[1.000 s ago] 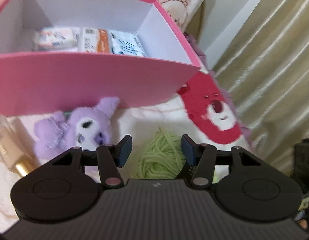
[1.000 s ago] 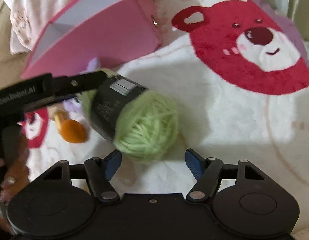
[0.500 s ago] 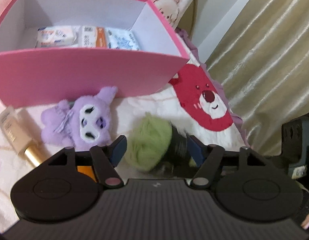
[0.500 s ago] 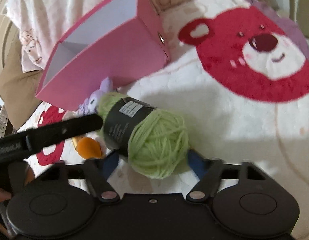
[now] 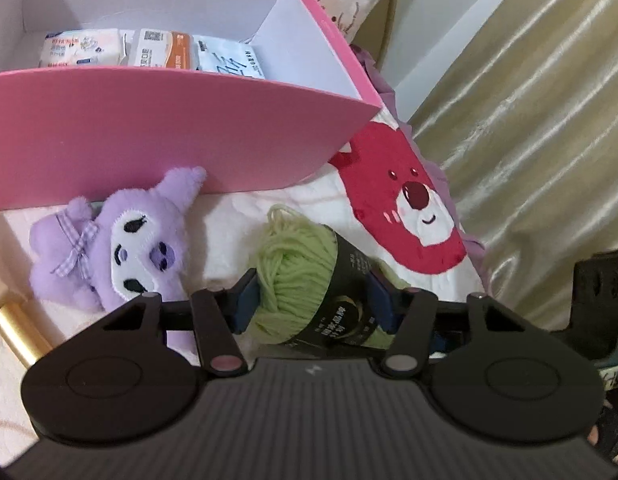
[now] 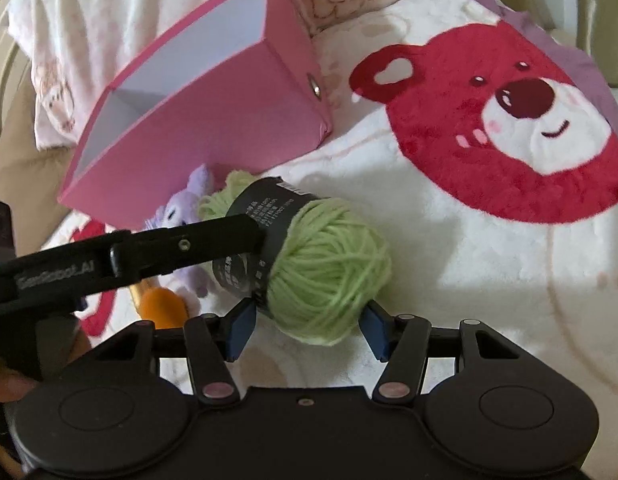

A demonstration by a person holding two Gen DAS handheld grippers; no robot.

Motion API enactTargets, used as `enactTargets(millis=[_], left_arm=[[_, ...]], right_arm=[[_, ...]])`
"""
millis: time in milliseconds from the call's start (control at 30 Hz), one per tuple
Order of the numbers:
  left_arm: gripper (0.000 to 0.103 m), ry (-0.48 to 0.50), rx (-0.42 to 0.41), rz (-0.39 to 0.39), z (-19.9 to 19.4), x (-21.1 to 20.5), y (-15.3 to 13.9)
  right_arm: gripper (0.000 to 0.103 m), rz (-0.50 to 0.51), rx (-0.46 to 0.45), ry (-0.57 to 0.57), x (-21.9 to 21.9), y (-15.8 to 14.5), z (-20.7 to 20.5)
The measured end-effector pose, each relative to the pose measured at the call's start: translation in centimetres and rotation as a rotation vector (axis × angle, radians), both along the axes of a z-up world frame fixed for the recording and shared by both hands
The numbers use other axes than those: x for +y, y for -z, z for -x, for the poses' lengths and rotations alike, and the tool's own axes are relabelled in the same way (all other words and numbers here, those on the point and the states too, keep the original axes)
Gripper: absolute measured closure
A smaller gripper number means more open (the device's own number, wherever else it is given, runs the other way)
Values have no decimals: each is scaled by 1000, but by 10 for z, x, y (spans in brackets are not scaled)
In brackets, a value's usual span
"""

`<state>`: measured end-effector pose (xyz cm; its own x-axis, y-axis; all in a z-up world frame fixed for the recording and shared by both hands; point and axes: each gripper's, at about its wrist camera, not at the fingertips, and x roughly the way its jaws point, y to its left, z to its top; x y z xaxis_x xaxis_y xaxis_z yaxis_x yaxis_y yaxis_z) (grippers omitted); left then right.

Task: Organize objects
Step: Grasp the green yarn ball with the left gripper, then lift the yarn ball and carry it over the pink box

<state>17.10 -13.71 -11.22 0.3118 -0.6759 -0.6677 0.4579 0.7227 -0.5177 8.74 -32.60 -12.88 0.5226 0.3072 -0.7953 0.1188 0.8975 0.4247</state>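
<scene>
A green yarn ball point(image 5: 301, 280) with a black paper label hangs just above the blanket between both grippers. My left gripper point(image 5: 315, 302) is closing: one pad rests on the green wool, the other on the label. In the right wrist view, the yarn ball point(image 6: 329, 264) sits low between the closing pads of my right gripper point(image 6: 309, 328), which touch its green end. The left gripper's finger point(image 6: 181, 248) reaches in from the left onto the label. The open pink box point(image 5: 169, 128) stands just behind.
Several tissue packs point(image 5: 157, 52) lie in the box. A purple plush toy point(image 5: 129, 248) lies against the box's front wall, with a gold tube point(image 5: 17, 328) at the far left and an orange object point(image 6: 161, 304) beside it. The blanket has a red bear print point(image 6: 509, 128). A curtain point(image 5: 529, 120) hangs at the right.
The yarn ball has turned crosswise between the left fingers, which widened and then narrowed on it. The right fingers have narrowed around its green end as it sank between them.
</scene>
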Motion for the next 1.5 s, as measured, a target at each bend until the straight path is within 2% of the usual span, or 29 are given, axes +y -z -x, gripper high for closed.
enactTargets(millis=[167,267,333,400,467,533,667,800,867,933,1000,1067,1100,1133,1167,1333,1500], left_arm=[[47,-32,-3,-51,3,-1,-9],[43,-91,-60,-58,-2,4,-20],[43,-123,-86,-41,-8,4,-22],[45,-118,-43,-17,-18,0,-17],[45,-86,12,-22,-24,-9,-9],[46,-68,14,-31,-19,-17,-4],[45,-69,32,10,-5,-14,-2],[45,-66,25,-16,5,-10,-4],[44,-90,-8,-52,7,-9,-5],[44,-133,-51,-55,6,-6,-4],[44,-170,-55,-46,2,-3,-1],[48,-170,-6,7,-3,-1,4],[50,-164,29,45,-5,0,6],[50,-158,60,83,-5,1,7],[51,-157,60,91,-3,2,5],[51,-105,16,73,22,7,-16],[51,-84,-61,40,56,27,-52]], right_arm=[[38,124,-26,-46,16,-8,6],[31,172,-36,-16,14,-11,8],[31,155,-43,1,10,-10,7],[34,108,-46,14,5,-8,3],[42,76,-55,18,2,-7,1],[42,80,-60,22,3,-7,-2],[41,99,-53,8,7,-6,-2],[33,213,-71,-42,23,-12,2],[23,300,-83,-57,29,-14,4],[22,349,-89,-45,30,-14,4],[22,331,-86,-24,23,-13,2],[23,304,-81,-14,18,-9,-2],[25,276,-89,-21,17,-8,-4],[32,246,-108,-39,19,-9,-4],[32,234,-120,-47,22,-10,-3],[32,213,-185,-66,25,-25,13],[31,203,-282,-132,39,-55,35]])
